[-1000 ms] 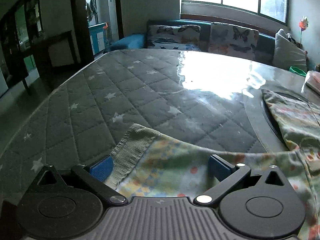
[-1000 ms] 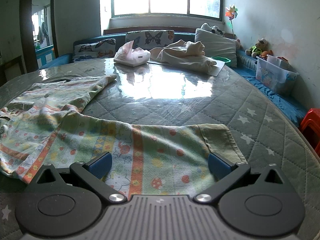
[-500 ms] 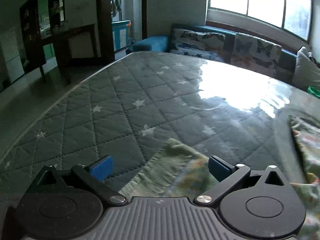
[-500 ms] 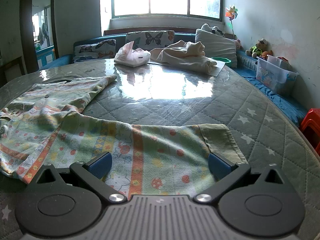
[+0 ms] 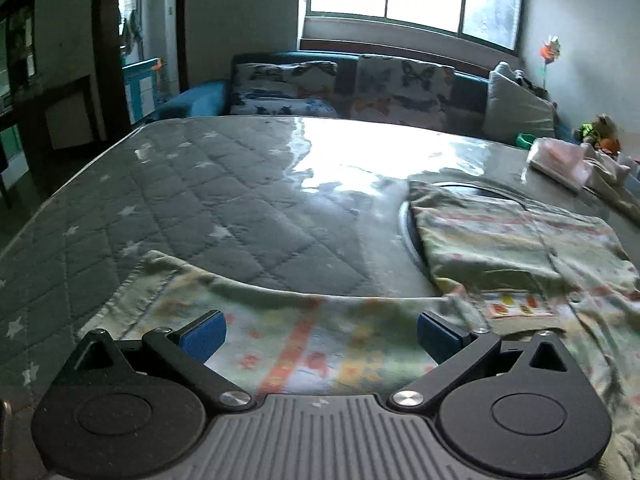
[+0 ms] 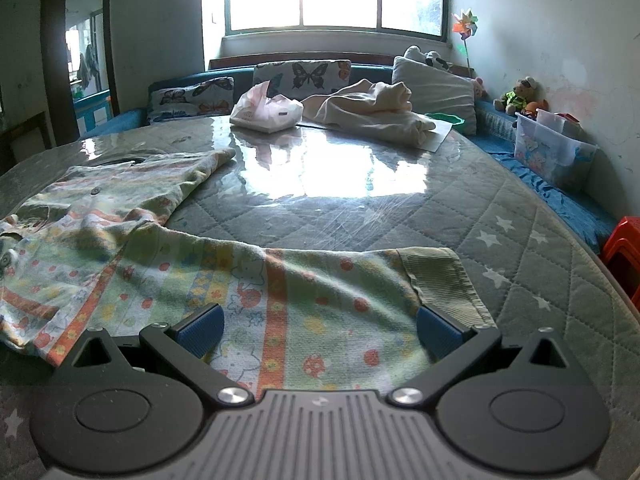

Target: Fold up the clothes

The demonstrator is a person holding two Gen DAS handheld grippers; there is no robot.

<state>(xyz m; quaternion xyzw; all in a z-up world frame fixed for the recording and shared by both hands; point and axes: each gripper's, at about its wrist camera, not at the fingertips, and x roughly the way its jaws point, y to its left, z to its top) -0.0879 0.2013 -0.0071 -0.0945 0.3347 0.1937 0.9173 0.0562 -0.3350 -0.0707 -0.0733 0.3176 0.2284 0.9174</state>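
The shirt point(image 6: 168, 264) is lying spread out on the table point(image 6: 500, 216). It is light green with little flowers and orange stripes. One sleeve is stretching out to each side, and each sleeve is ending in a ribbed cuff point(image 6: 440, 276). The body of the shirt is lying a bit rumpled, with a button placket showing. It is not folded into a neat pile.

The right gripper point(image 6: 318, 330) is hovering low over the right sleeve, near the cuff. Its blue pads are standing wide apart and are holding nothing. The left gripper point(image 5: 320, 334) is hovering over the other sleeve, near the other cuff point(image 5: 132, 292). Its pads are also standing wide apart and are gripping nothing.

The table is wearing a shiny clear cover, so it is looking slippery. If a gripper is pinching only a thin bit of cloth, the sleeve could be slipping out. If one gripper is pulling harder than the other, the whole shirt could be sliding and bunching up. A cream cloth point(image 6: 372, 108) and a pink bag point(image 6: 266, 114) are sitting well apart at the far side, so they are not in the way.
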